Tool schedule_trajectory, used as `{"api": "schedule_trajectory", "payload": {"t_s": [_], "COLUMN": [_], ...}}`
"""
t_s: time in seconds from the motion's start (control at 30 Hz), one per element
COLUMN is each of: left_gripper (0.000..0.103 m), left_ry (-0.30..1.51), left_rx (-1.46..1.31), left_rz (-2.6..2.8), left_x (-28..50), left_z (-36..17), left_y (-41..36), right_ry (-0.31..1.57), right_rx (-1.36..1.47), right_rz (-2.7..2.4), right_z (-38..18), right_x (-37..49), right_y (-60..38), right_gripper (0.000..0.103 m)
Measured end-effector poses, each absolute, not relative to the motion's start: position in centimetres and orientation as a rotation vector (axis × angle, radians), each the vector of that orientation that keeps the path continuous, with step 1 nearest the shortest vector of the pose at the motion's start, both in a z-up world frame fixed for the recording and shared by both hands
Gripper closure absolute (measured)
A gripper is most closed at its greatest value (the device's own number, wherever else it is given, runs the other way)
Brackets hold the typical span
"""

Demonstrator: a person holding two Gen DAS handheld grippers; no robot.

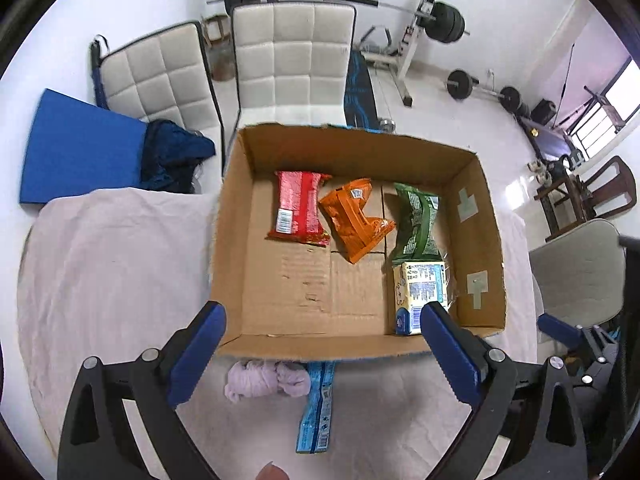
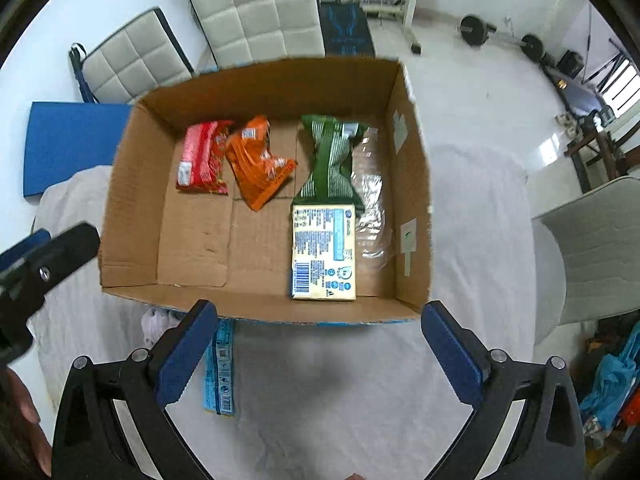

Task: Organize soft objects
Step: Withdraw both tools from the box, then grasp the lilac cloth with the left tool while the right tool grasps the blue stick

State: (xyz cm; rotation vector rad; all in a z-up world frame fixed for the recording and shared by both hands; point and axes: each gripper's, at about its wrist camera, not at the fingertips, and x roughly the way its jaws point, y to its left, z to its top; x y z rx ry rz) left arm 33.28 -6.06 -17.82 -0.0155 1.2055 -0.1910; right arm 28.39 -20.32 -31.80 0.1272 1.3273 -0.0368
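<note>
An open cardboard box (image 1: 228,240) (image 2: 132,184) on a white cloth holds a red packet (image 1: 298,208) (image 2: 202,158), an orange packet (image 1: 352,216) (image 2: 256,162), a green packet (image 1: 416,220) (image 2: 332,160) and a pale yellow and blue packet (image 1: 418,296) (image 2: 324,252). In front of the box lie a lilac rolled sock (image 1: 266,380) (image 2: 158,326) and a blue snack bar (image 1: 318,408) (image 2: 220,368). My left gripper (image 1: 320,364) is open and empty above the sock and bar. My right gripper (image 2: 320,356) is open and empty in front of the box.
White padded chairs (image 1: 292,60) (image 2: 260,12) stand behind the table. A blue mat (image 1: 80,148) (image 2: 68,144) and dark blue cloth (image 1: 172,156) lie at the left. A grey chair (image 1: 576,268) (image 2: 592,248) stands at the right. Weights equipment (image 1: 420,20) stands at the back.
</note>
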Motion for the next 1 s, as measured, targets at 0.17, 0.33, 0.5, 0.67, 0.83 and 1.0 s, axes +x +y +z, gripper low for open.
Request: {"api": "schedule_trajectory", "payload": {"t_s": [0.17, 0.33, 0.5, 0.67, 0.83, 1.0], "left_gripper": [0.004, 0.003, 0.003, 0.003, 0.003, 0.003], "left_ry": [1.139, 1.117, 1.122, 1.217, 1.320, 1.395], "left_rx": [-0.030, -0.054, -0.032, -0.006, 0.031, 0.114], "left_rz": [-0.191, -0.191, -0.109, -0.007, 0.098, 0.147], "left_x": [30.6, 29.0, 27.6, 26.3, 25.2, 24.9], "left_z": [-15.6, -14.5, -15.6, -20.0, -25.3, -28.8], "left_y": [-5.3, -4.6, -2.2, 1.4, 4.4, 5.6], "right_ry": [1.247, 1.218, 1.293, 1.498, 1.644, 1.730], "right_rx": [0.143, 0.159, 0.185, 0.222, 0.256, 0.323], "right_rz": [-0.054, -0.047, 0.010, 0.115, 0.132, 0.080], "right_z": [-28.8, -27.3, -29.0, -36.4, -44.0, -49.5], "right_x": [26.4, 24.8, 23.9, 22.5, 21.5, 21.1], "right_y": [-20.6, -20.5, -19.2, -15.4, -11.3, -9.3], "right_gripper": [0.000, 0.000, 0.000, 0.000, 0.000, 0.015]}}
